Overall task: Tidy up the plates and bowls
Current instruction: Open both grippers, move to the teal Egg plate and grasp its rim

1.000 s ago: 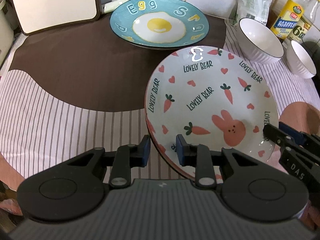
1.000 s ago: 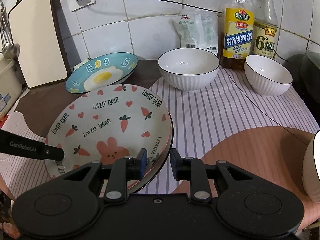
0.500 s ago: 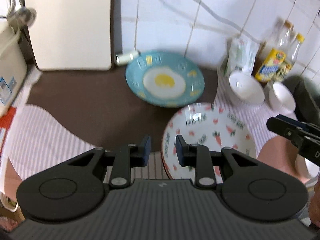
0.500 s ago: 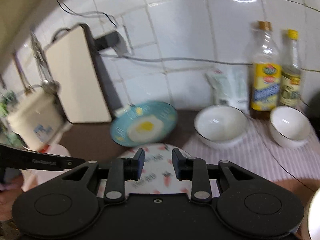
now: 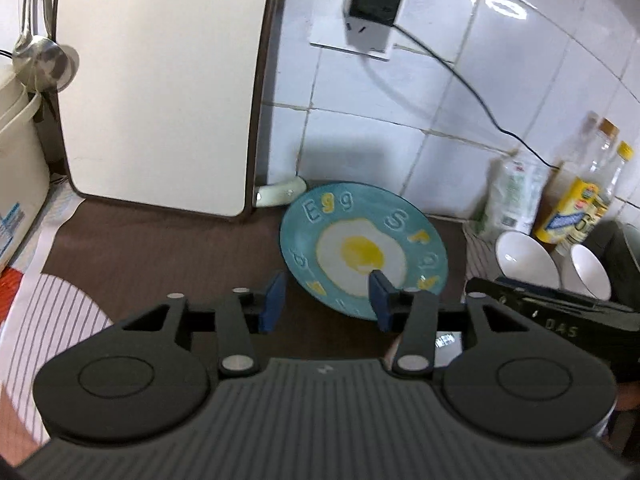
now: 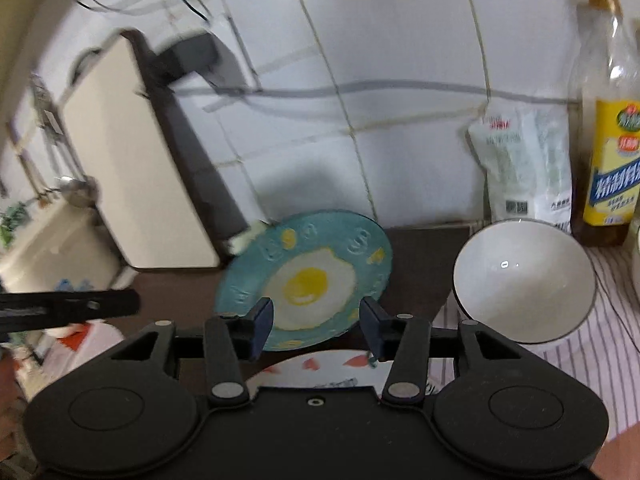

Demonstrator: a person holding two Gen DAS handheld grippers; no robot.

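Note:
A blue egg plate (image 5: 362, 250) lies at the back of the counter; it also shows in the right wrist view (image 6: 308, 276). The white carrot-and-bunny plate (image 6: 320, 372) lies below it, mostly hidden behind my right gripper. Two white bowls (image 5: 526, 260) (image 5: 590, 272) stand at the right; the larger one shows in the right wrist view (image 6: 524, 284). My left gripper (image 5: 326, 302) is open and empty, raised above the counter short of the egg plate. My right gripper (image 6: 316, 326) is open and empty, raised over the bunny plate's far edge.
A white cutting board (image 5: 160, 80) leans on the tiled wall at the left, a ladle (image 5: 44, 60) and white container (image 5: 16, 140) beside it. Oil bottles (image 6: 612, 120) and a white bag (image 6: 524, 164) stand at the back right. A wall plug (image 5: 374, 0) with cable hangs above.
Both grippers have let go of the bunny plate's rim, opened wide and lifted up and back. The bunny plate now lies on the counter in front of the egg plate.

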